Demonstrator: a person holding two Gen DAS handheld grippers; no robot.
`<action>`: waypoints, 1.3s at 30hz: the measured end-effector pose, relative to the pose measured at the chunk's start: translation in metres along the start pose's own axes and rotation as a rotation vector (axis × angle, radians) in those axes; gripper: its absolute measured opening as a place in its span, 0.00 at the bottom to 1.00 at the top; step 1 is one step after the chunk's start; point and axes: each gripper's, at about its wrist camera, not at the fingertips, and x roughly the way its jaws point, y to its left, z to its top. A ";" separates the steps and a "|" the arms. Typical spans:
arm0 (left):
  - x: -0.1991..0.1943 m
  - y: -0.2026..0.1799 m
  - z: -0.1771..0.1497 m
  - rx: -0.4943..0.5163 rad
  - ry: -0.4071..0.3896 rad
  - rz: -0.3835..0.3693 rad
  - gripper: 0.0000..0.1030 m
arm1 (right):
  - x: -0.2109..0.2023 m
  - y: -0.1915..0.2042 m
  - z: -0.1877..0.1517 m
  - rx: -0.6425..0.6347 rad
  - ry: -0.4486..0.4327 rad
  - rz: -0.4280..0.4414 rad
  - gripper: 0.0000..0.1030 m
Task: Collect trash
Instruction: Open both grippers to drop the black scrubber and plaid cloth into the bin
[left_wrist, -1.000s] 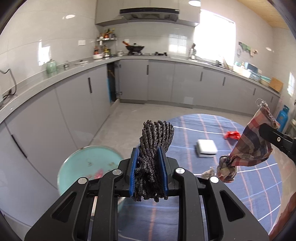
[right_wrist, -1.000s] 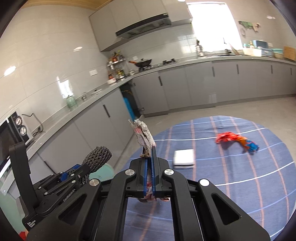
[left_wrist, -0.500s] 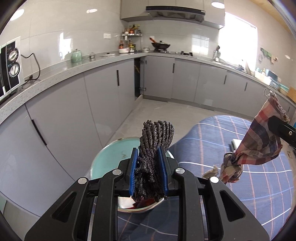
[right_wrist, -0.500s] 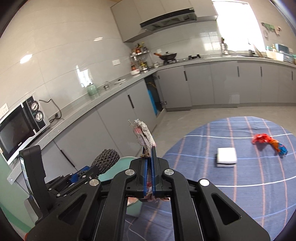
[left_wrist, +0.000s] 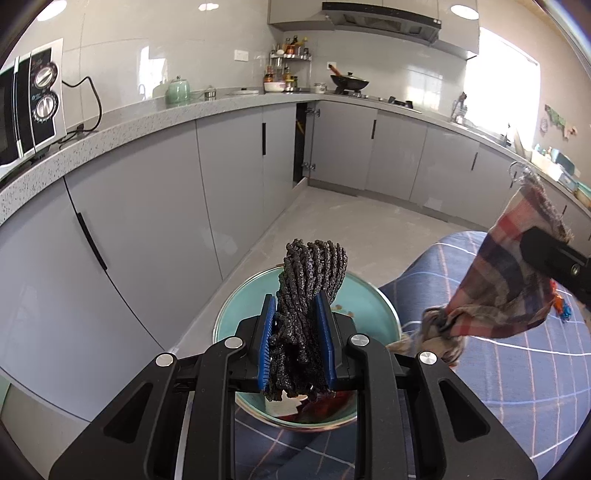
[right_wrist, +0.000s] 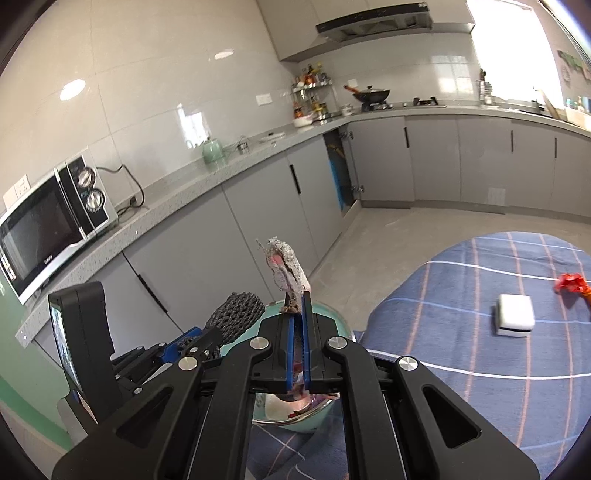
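My left gripper is shut on a black knitted rag and holds it right over a teal bowl at the table's near edge. The bowl holds some reddish scraps. My right gripper is shut on a plaid cloth, seen edge-on in the right wrist view, above the same bowl. The left gripper with the black rag shows to the right gripper's left. The plaid cloth hangs just right of the bowl in the left wrist view.
The round table has a blue striped cloth. On it lie a white box and a red wrapper at the far right. Grey kitchen cabinets and a microwave stand beyond the table's left edge.
Both grippers have swung left with their cloths, from over the table's middle to above the teal bowl. Both stay shut on their cloths.
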 end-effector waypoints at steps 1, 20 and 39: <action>0.002 0.001 0.000 -0.001 0.003 0.002 0.22 | 0.007 0.001 -0.002 -0.004 0.015 0.002 0.03; 0.070 0.003 -0.016 -0.006 0.131 0.022 0.22 | 0.094 -0.009 -0.023 0.010 0.204 0.000 0.03; 0.103 0.013 -0.023 -0.017 0.207 0.059 0.24 | 0.129 -0.014 -0.021 0.010 0.205 0.006 0.44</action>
